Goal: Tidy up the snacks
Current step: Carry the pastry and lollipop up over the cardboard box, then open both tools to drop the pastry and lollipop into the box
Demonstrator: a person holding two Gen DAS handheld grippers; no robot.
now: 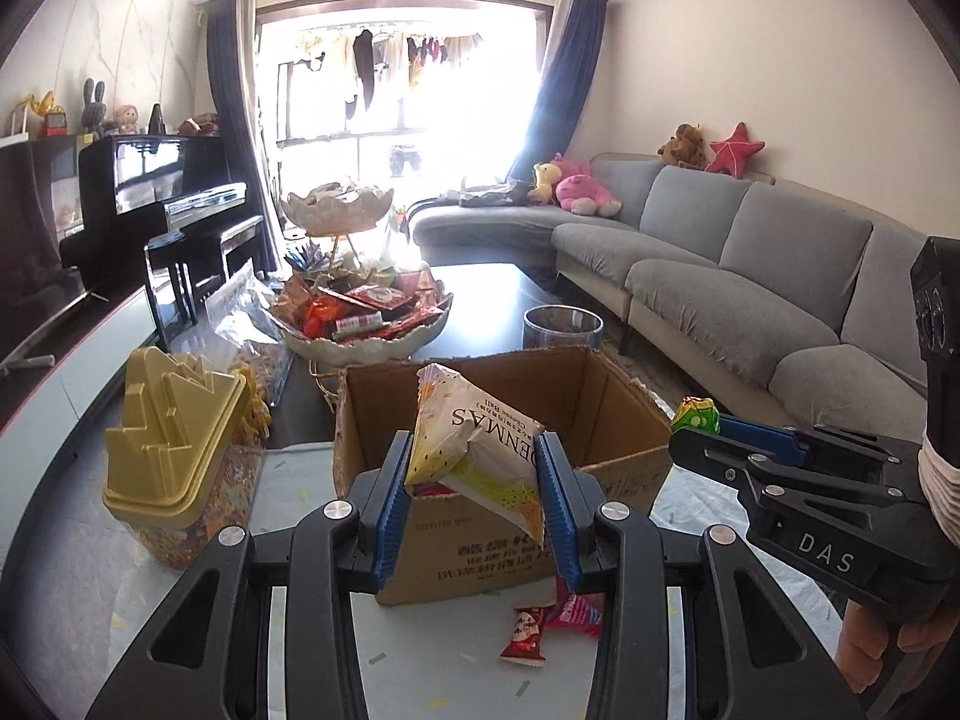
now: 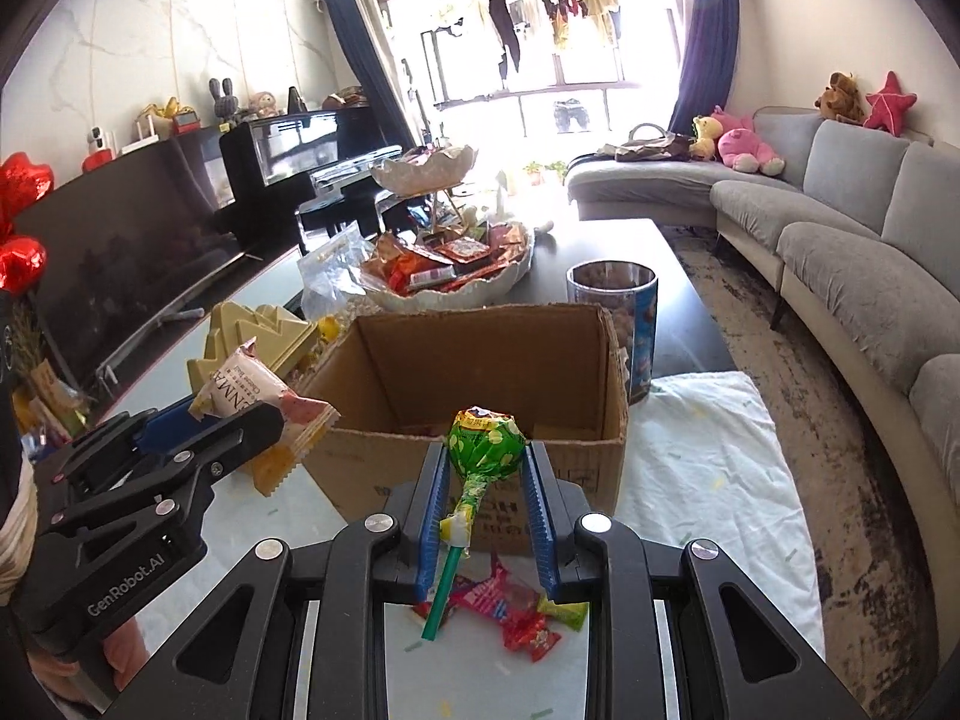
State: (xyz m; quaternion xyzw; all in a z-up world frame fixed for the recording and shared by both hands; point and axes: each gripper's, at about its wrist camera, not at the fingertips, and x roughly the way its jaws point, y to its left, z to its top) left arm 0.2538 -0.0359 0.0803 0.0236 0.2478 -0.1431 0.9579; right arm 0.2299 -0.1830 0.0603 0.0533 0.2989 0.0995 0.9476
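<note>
My left gripper (image 1: 477, 456) is shut on a white and yellow snack bag (image 1: 474, 438), held just in front of an open cardboard box (image 1: 624, 402). My right gripper (image 2: 485, 459) is shut on a green wrapped lollipop (image 2: 485, 443), its green stick hanging down between the jaws, also close to the front of the cardboard box (image 2: 480, 360). In the left wrist view the right gripper (image 1: 696, 426) shows at the right with the lollipop (image 1: 696, 415). The right wrist view shows the left gripper (image 2: 264, 420) and its snack bag (image 2: 258, 384) at the left. Small red and pink snack packets (image 2: 510, 606) lie on the white cloth below.
A two-tier white dish (image 1: 366, 342) piled with snacks stands behind the box. A yellow-lidded container (image 1: 174, 450) is at the left, a clear round canister (image 2: 624, 312) at the box's right rear. A grey sofa (image 1: 750, 276) runs along the right; a piano (image 1: 156, 192) and a TV (image 2: 138, 258) stand at the left.
</note>
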